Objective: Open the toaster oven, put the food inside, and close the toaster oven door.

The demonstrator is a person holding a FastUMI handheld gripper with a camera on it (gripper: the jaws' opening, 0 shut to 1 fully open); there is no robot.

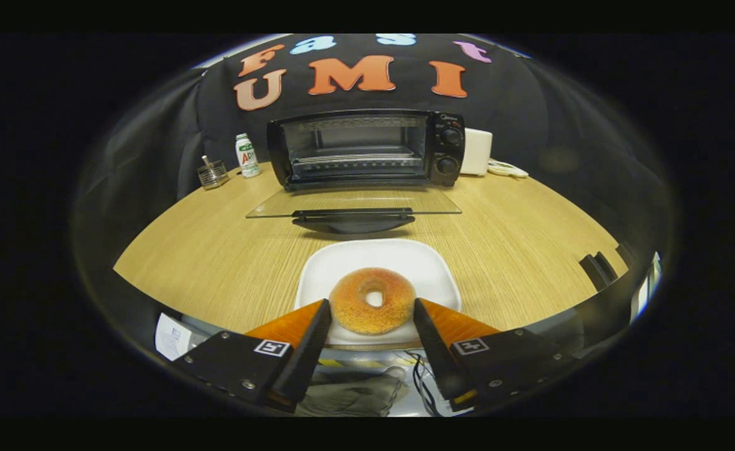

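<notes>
The gripper (371,308) is hanging low over the near edge of the wooden table (204,250), its fingers spread and flanking the doughnut (372,300); whether they are touching it, I cannot tell; the doughnut is lying on a white plate (373,257); beyond it the toaster oven (367,150) is standing with its glass door (353,203) folded down flat; a bottle (247,155) is standing beside the oven.
</notes>
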